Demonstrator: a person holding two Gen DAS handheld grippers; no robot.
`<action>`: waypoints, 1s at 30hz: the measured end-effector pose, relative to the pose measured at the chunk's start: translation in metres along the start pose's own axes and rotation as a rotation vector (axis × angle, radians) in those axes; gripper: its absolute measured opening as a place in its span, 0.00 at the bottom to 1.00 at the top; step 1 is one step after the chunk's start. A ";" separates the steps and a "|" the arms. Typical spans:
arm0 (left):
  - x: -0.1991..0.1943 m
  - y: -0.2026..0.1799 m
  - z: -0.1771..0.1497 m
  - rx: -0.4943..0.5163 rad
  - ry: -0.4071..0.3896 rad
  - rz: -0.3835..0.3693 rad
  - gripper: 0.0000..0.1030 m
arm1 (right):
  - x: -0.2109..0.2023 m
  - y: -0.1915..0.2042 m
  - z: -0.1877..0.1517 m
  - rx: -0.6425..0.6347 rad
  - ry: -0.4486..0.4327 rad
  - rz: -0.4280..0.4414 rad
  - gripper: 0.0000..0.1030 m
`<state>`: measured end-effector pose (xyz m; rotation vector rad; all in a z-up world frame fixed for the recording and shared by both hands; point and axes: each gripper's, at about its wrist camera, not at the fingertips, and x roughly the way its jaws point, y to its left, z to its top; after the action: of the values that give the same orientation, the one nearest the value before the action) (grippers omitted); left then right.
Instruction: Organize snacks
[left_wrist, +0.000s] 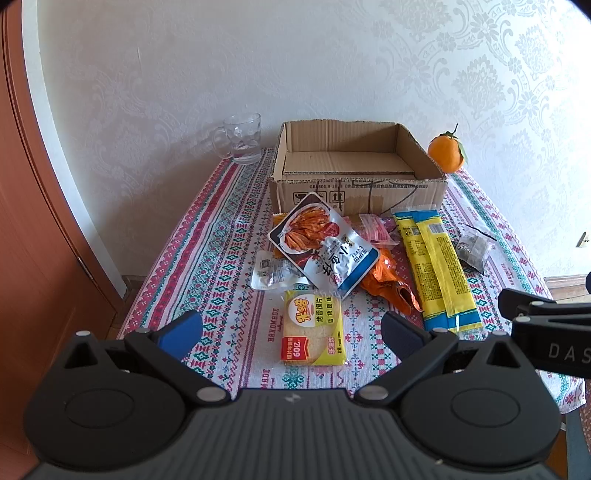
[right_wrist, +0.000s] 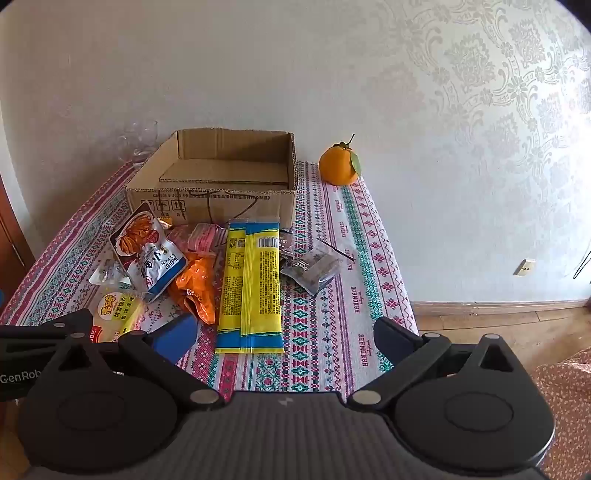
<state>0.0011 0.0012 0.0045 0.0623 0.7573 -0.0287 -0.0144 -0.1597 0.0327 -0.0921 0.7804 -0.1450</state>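
Patterned tablecloth (left_wrist: 207, 236) against damask wallpaper (left_wrist: 498, 74), both grippers (left_wrist: 291, 334) (right_wrist: 284, 338) wide open, empty.

The desk (left_wrist: 229, 206) stands against the papered wall, draped in a woven cloth (right_wrist: 332, 295) of red and green bands; at its far edge sit a glass mug (left_wrist: 243, 140), an open cardboard box (left_wrist: 354, 177) and an orange (left_wrist: 446, 153) with a leaf; in front of the box lies a loose heap: a blue-and-white snack pouch (left_wrist: 325, 245) over an orange wrapper (left_wrist: 388, 280), two long yellow packets (left_wrist: 436, 266) side by side, a small dark sachet (left_wrist: 472, 251), perhaps tea; nearest, apart from the heap, a yellow bread packet (left_wrist: 314, 328) lies flat
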 end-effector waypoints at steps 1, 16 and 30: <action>0.000 0.000 0.000 0.000 0.000 0.000 0.99 | 0.000 0.000 0.000 0.000 0.000 0.000 1.00; 0.013 0.004 0.003 0.033 -0.034 -0.060 0.99 | 0.010 0.004 0.003 -0.033 -0.012 0.007 1.00; 0.056 0.008 -0.004 0.108 -0.030 -0.131 0.99 | 0.047 -0.019 0.011 -0.036 -0.025 0.022 1.00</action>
<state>0.0395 0.0090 -0.0367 0.1151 0.7288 -0.1945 0.0240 -0.1860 0.0105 -0.1191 0.7591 -0.1087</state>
